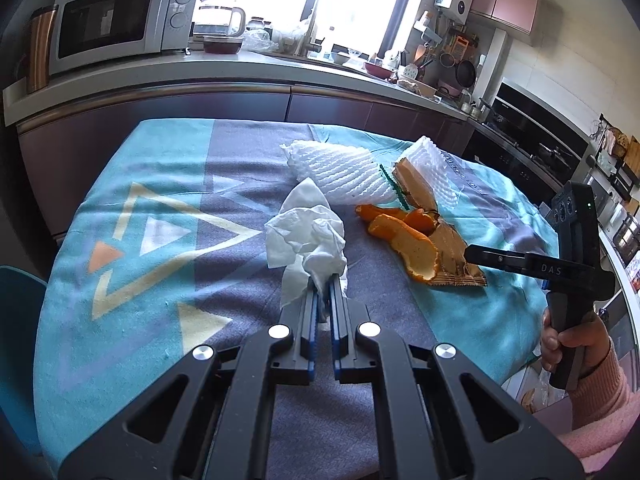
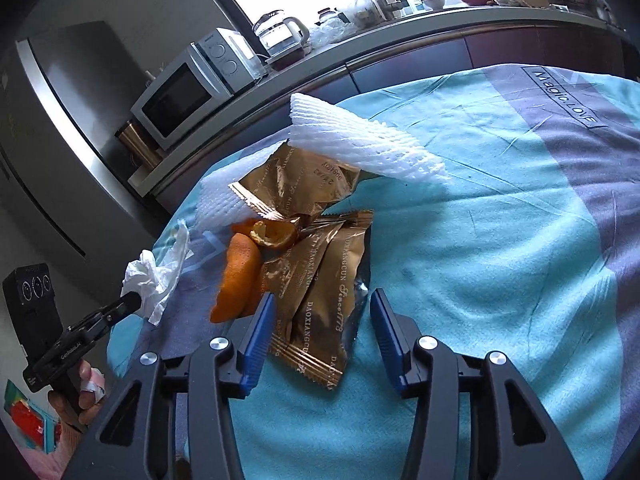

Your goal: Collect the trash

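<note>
My left gripper [image 1: 325, 286] is shut on a crumpled white tissue [image 1: 306, 236]; it also shows in the right wrist view [image 2: 154, 278], held at the left gripper [image 2: 134, 300]. My right gripper [image 2: 322, 306] is open, its blue pads [image 2: 260, 332] either side of a gold snack wrapper [image 2: 320, 296]. Orange peel [image 2: 236, 276] lies just left of it. A second gold wrapper [image 2: 296, 184] and white foam fruit nets [image 2: 360, 140] lie beyond. In the left wrist view the peel [image 1: 412, 244], the net [image 1: 340, 168] and the right gripper [image 1: 470, 254] sit to the right.
Everything rests on a table under a teal and grey cloth [image 1: 168, 208]. Beyond is a kitchen counter [image 1: 240, 68] with a microwave [image 1: 116, 20] and a glass kettle [image 1: 220, 16]. A teal chair [image 1: 16, 312] stands at the table's left.
</note>
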Demonstrator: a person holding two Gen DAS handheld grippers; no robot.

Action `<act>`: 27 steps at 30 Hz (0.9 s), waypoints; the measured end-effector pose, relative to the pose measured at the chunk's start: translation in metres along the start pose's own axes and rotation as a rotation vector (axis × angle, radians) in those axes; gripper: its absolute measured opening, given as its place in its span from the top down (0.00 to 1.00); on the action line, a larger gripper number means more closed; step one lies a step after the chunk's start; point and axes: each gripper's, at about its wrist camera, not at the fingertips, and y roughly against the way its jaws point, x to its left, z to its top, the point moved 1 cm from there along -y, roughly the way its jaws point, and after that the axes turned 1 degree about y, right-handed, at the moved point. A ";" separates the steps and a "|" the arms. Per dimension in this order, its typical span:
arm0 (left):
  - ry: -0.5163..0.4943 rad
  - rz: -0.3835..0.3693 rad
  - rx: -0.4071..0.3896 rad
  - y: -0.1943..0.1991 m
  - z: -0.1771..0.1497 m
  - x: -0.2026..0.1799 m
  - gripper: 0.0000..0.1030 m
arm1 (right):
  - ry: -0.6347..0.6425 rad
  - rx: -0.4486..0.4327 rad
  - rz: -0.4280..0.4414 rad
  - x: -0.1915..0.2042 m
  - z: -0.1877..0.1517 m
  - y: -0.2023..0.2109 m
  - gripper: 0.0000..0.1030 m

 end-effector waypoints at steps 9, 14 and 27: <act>0.002 -0.001 0.000 0.001 -0.003 0.001 0.94 | 0.056 0.009 -0.051 0.011 0.000 -0.010 0.77; 0.007 0.000 0.001 0.001 -0.004 0.002 0.94 | 0.056 0.003 -0.024 0.009 -0.002 -0.008 0.97; 0.002 -0.003 0.007 0.000 -0.008 0.002 0.94 | 0.029 0.000 0.169 0.021 0.003 0.001 0.87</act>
